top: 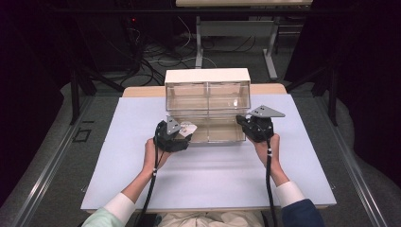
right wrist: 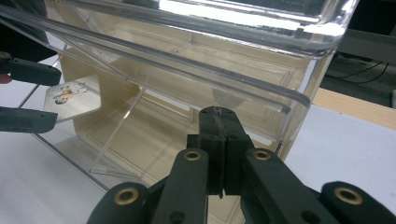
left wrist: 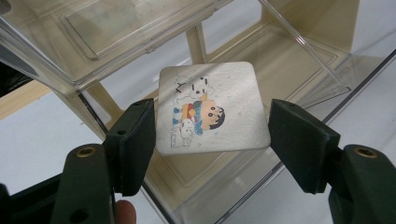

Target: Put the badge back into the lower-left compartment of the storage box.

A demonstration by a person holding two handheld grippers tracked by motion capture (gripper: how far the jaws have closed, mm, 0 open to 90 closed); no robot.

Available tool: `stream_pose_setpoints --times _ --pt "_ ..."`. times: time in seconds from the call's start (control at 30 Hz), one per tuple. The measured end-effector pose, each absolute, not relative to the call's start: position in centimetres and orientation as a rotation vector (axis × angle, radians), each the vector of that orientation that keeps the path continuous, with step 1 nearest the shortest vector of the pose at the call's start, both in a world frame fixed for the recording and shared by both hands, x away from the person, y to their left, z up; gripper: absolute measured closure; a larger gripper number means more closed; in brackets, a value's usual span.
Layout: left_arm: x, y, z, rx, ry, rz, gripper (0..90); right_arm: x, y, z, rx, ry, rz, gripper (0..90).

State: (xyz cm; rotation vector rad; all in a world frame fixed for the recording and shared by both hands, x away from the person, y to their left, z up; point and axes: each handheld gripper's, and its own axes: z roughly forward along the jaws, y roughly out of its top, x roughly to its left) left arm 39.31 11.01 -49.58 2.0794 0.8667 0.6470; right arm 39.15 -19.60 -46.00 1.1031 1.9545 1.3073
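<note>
Your left gripper [left wrist: 212,140] pinches a square coaster [left wrist: 212,109] by its opposite edges — the one with a cartoon child and white dogs printed on it — and holds it over the pulled-out lower left drawer [left wrist: 299,60] of the clear drawer box [top: 207,101]. The coaster hangs tilted, apart from the drawer floor. Your right gripper [right wrist: 219,140] has its jaws pressed together with nothing between them — its tips rest at the front of the lower right drawer [right wrist: 261,116]. The box stands on the white mat [top: 208,175] covering the table.
</note>
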Motion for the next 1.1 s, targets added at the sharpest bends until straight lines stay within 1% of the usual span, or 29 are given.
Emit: stream_pose_setpoints --times 0.3,0.5,0.53,0.6,0.73,1.1 --pt "39.6 11.0 -49.7 2.090 0.871 0.658 33.6 39.1 -19.6 -46.0 1.108 1.955 1.310 90.0" --pt "39.7 11.1 -49.7 2.059 0.888 0.663 33.0 39.1 -19.6 -46.0 1.108 1.956 1.309 90.0" --pt "39.6 11.1 -49.6 2.071 0.879 0.680 30.1 39.1 -19.6 -46.0 1.108 1.956 1.308 90.0" --pt "39.3 11.0 -49.4 2.063 0.872 0.663 25.1 39.1 -19.6 -46.0 1.107 1.956 1.308 90.0" --pt "38.9 11.2 -49.1 2.076 0.864 0.665 19.3 39.1 -19.5 -46.0 1.101 1.955 1.305 90.0" --pt "37.6 12.7 -48.7 2.090 0.862 0.611 13.1 39.1 -19.6 -45.9 1.098 1.959 1.309 90.0"
